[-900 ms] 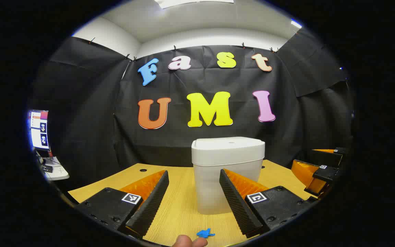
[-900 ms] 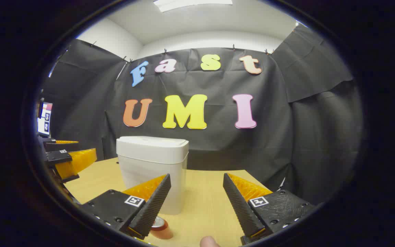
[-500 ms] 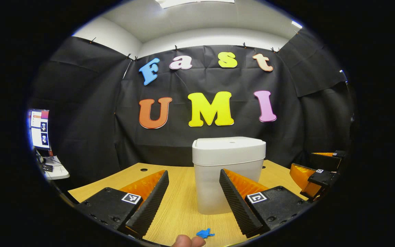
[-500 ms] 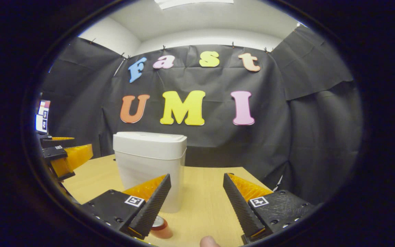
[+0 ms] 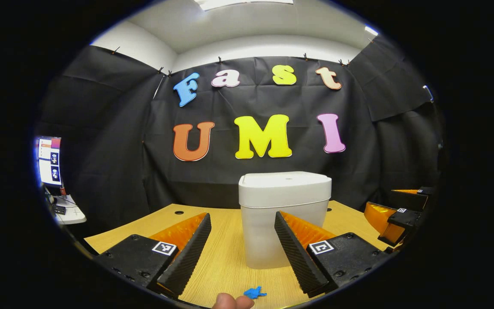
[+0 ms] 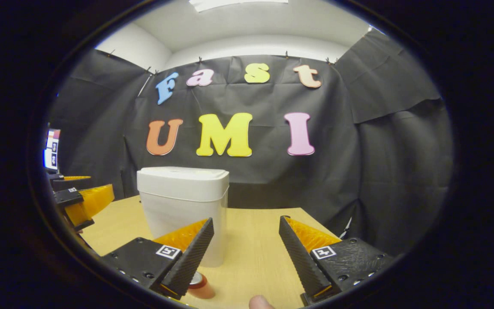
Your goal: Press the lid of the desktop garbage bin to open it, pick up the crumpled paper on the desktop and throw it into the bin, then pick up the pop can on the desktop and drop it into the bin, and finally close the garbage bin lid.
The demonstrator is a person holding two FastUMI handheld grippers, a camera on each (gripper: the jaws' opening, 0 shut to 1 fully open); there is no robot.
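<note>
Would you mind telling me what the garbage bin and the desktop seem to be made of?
The garbage bin looks like plastic: an opaque white matte lid over a slightly translucent, frosted body with smooth moulded edges. The desktop looks like light wood or a wood-look laminate; fine straight grain lines show, but which one is unclear.

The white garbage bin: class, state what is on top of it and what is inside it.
A closed white lid sits on the white garbage bin, with nothing resting on it. That lid and the cloudy walls hide the inside, so its contents cannot be told.
</note>
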